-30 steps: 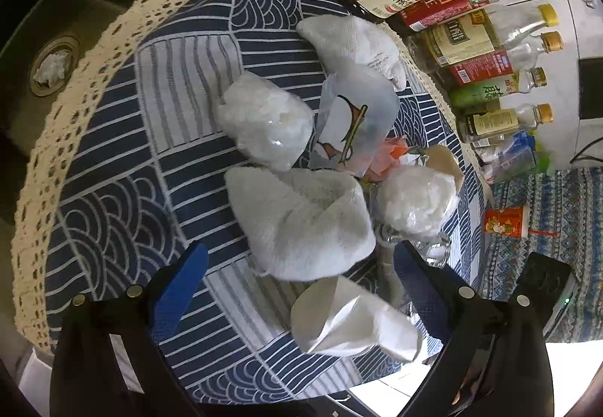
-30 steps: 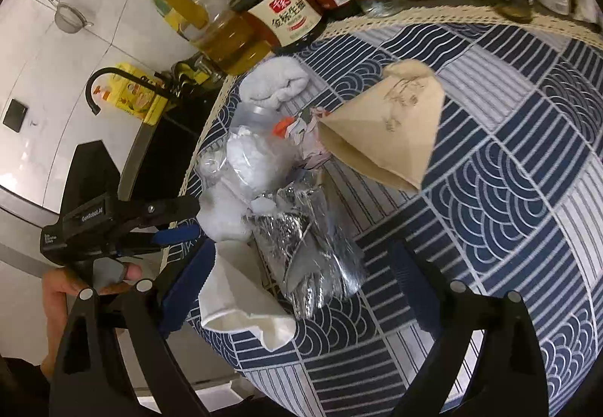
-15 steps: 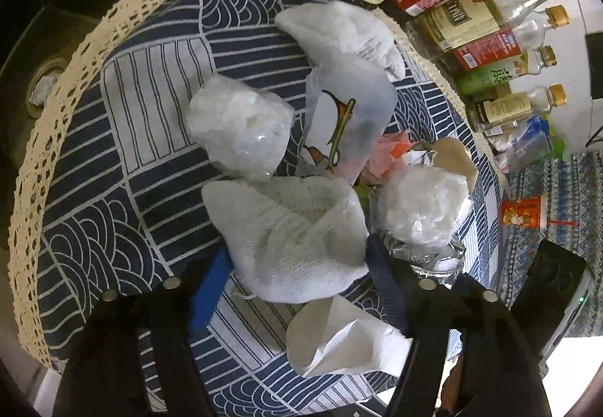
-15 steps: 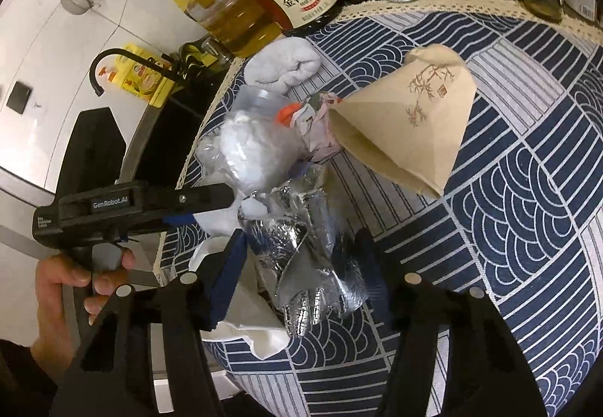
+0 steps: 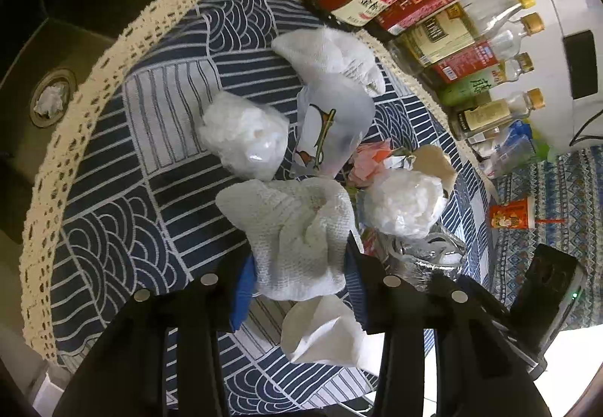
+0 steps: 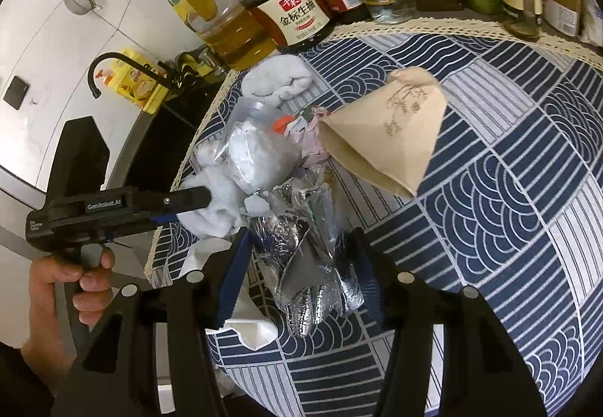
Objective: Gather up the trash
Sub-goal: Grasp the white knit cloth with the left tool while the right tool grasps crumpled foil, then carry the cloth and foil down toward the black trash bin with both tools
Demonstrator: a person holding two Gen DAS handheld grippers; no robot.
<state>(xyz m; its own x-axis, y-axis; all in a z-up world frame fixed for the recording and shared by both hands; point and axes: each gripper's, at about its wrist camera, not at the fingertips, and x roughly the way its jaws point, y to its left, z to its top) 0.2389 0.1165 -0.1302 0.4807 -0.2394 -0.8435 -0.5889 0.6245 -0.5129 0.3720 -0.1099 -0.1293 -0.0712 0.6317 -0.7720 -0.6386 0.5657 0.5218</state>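
A heap of trash lies on a round blue patterned cloth (image 5: 113, 221). My left gripper (image 5: 297, 274) is shut on a crumpled white paper towel (image 5: 301, 228); in the right wrist view this gripper (image 6: 188, 204) grips that towel from the left. My right gripper (image 6: 301, 266) is shut on a crumpled silver foil bag (image 6: 305, 258). Around them lie a clear bag of white stuff (image 5: 245, 134), a second such bag (image 5: 403, 202), a printed plastic bag (image 5: 328, 130), a folded white napkin (image 5: 320, 330) and a tan paper cone (image 6: 392, 138).
Sauce and oil bottles (image 5: 433, 21) stand along the far edge of the cloth. A dark sink (image 5: 49, 100) with a wad in its drain lies left. A black faucet (image 6: 113, 66) and a yellow box stand by the sink. Another white towel (image 5: 331, 55) lies near the bottles.
Both grippers moved forward and closed. The left went from open around the white paper towel to shut on it. The right went from open to shut on the foil bag.
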